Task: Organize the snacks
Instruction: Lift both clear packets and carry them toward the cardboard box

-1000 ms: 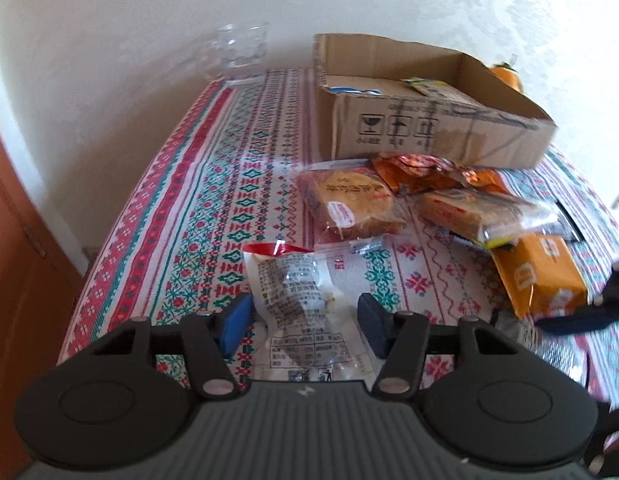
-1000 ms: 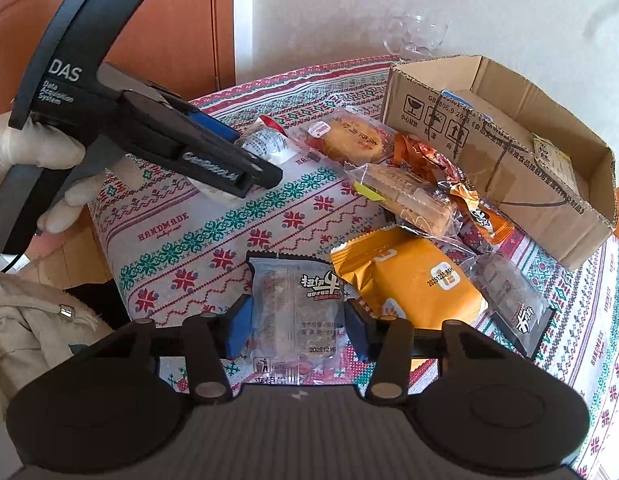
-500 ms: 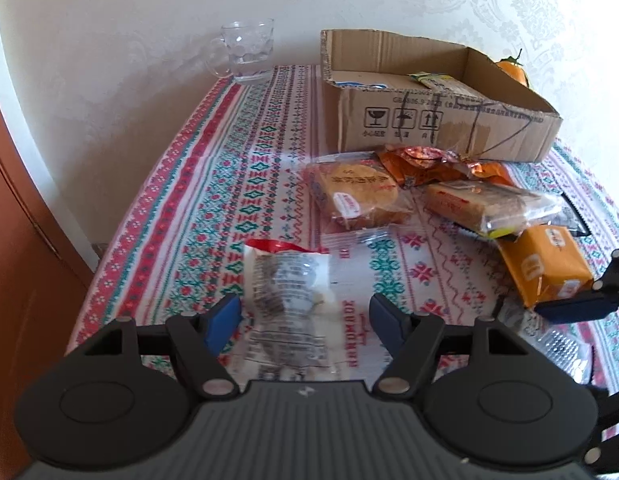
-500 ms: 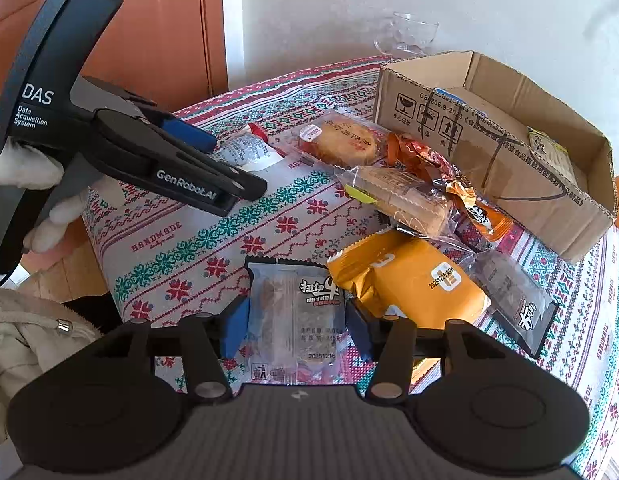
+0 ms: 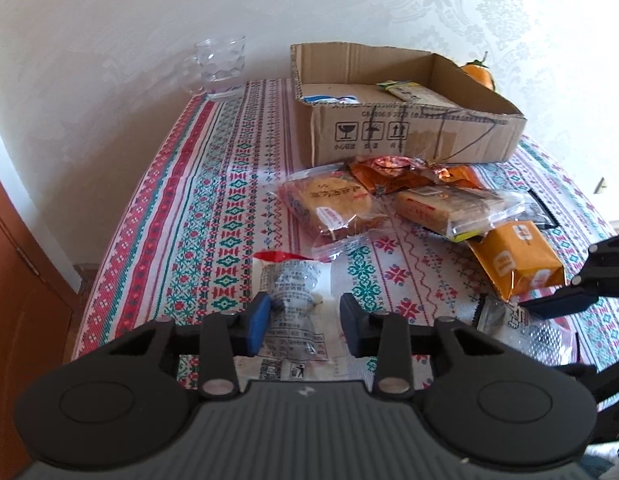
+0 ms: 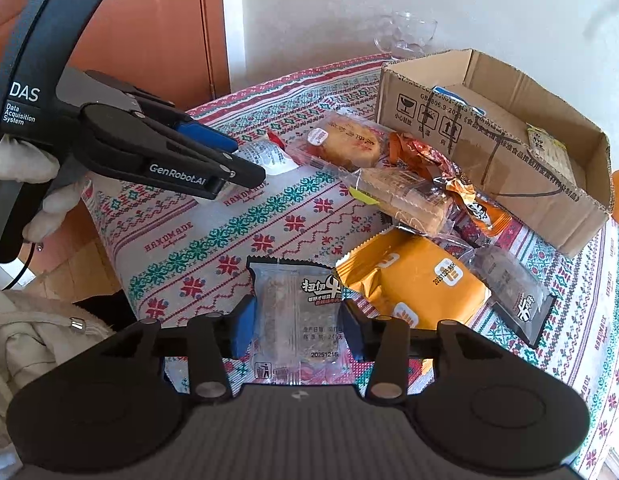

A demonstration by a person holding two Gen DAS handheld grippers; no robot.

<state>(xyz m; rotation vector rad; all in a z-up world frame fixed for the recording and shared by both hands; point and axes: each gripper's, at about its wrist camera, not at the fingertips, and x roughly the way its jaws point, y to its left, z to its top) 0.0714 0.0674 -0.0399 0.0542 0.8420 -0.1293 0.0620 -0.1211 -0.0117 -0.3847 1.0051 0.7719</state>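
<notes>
Packets of snacks scattered over the patterned tablecloth [image 5: 197, 216], most in a loose heap just in front of the cardboard box [image 5: 405, 136] toward the far right corner. Left gripper [image 5: 303, 318] spread wide around a clear printed packet [image 5: 293, 300] near the front edge, pads apart from the film, gripping nothing. Right gripper [image 6: 295, 330] likewise spread around a clear nut-bar packet [image 6: 299, 312] at the front edge, just beside the orange packet [image 6: 413, 280]; pads close to the film, contact impossible to confirm. Probably light, crinkly, slippery wrappers with brittle contents, so best pinched across the firm middle rather than the flimsy sealed ends, with gentle pressure to avoid crushing.
</notes>
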